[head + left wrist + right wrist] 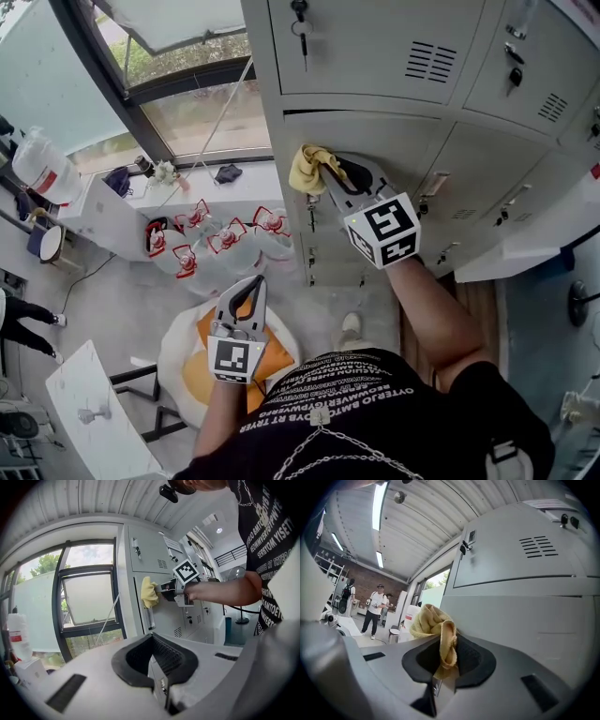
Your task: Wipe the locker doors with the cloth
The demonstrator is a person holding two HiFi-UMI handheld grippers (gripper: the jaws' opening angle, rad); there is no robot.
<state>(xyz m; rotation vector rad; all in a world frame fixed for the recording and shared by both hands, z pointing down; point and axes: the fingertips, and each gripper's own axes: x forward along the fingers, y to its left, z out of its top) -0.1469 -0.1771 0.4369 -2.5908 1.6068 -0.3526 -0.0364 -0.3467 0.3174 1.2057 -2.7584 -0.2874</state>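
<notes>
Head view: fingers of right gripper (325, 174) tight on cloth (306, 169) against grey locker door (394, 145) by window (187, 105); left gripper (254, 283), fingers together.

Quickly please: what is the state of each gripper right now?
Left gripper: shut, nothing between its jaws.
Right gripper: shut on the yellow cloth.

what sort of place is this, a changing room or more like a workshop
Probably a locker area in a workshop-like building: a bank of grey metal lockers with keys in the locks, a corrugated ceiling with strip lights, and a large window beside them.
</notes>
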